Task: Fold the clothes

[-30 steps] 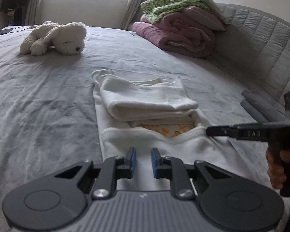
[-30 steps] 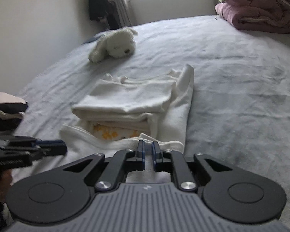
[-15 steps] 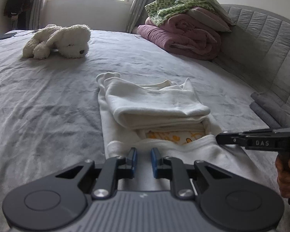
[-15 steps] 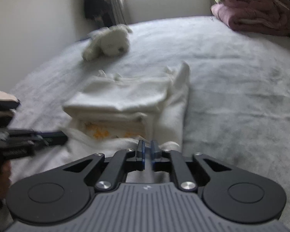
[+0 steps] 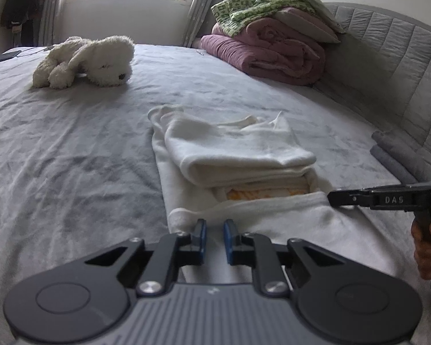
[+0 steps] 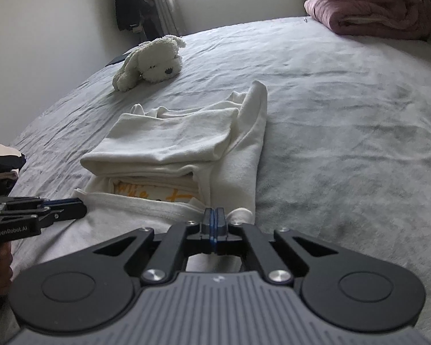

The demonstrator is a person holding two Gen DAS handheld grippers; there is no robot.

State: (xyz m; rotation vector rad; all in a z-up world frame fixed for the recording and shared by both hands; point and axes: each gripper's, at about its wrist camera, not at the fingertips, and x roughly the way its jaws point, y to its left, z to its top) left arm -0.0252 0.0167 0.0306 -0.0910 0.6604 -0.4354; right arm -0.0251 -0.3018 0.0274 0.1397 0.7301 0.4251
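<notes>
A white garment (image 5: 238, 155) with a yellow print lies partly folded on the grey bed; it also shows in the right wrist view (image 6: 169, 141). Its far part is folded over into a thick stack; its near hem lies flat toward me. My left gripper (image 5: 214, 231) is slightly open, its tips over the near hem at the left corner, holding nothing visible. My right gripper (image 6: 212, 218) is shut at the hem's right corner, the fabric bunching at its tips. Each gripper shows in the other's view: the right one (image 5: 334, 197) and the left one (image 6: 80, 210).
A white plush dog (image 5: 86, 60) lies at the far left of the bed. Folded pink and green quilts (image 5: 270, 46) are stacked against the padded headboard (image 5: 388, 66). Dark folded clothes (image 6: 0, 166) sit at the left edge. Grey bed sheet (image 6: 344, 120) stretches to the right.
My right gripper's small gap has closed fully at the hem corner. Both grippers moved slightly forward and lower toward the garment. The left gripper's gap stays the same.
</notes>
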